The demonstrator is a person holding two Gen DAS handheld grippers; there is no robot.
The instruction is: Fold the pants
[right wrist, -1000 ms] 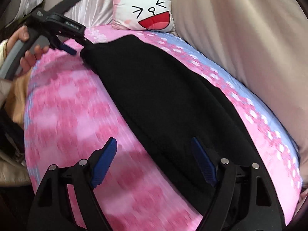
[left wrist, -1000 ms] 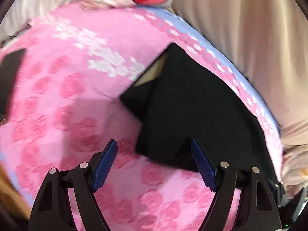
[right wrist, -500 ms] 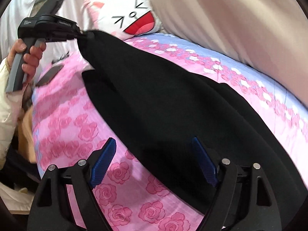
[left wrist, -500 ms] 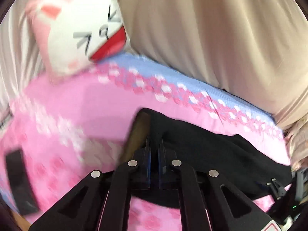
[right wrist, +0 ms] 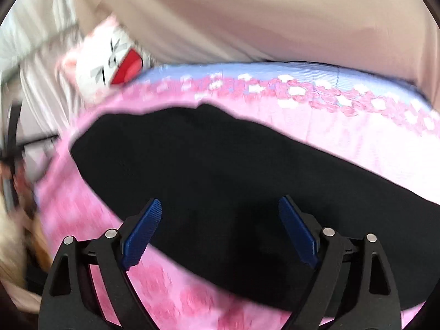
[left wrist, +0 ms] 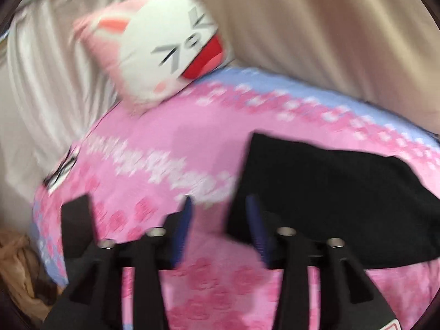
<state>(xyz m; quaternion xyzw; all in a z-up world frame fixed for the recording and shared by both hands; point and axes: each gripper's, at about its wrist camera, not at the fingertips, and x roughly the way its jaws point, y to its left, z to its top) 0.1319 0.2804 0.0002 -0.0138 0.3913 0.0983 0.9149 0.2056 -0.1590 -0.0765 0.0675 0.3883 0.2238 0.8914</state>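
Observation:
The black pants (left wrist: 324, 192) lie folded flat on the pink flowered bedspread (left wrist: 154, 143). In the left wrist view they are at the right, their left edge just ahead of the right finger. My left gripper (left wrist: 220, 214) is open with nothing between its blue pads, just left of that edge. In the right wrist view the pants (right wrist: 220, 181) fill the middle of the frame. My right gripper (right wrist: 220, 220) is open and empty, hovering over the near part of the pants. Both views are blurred by motion.
A white cat-face cushion (left wrist: 162, 44) leans at the head of the bed against a beige curtain (left wrist: 330, 27). A dark flat object (left wrist: 77, 225) lies near the bed's left edge. A hand on the other gripper's handle (right wrist: 11, 165) shows at far left.
My left gripper was shut on the pants' end, lifting it; it has now opened and the pants lie flat. The right gripper has stayed open and swung closer over the pants.

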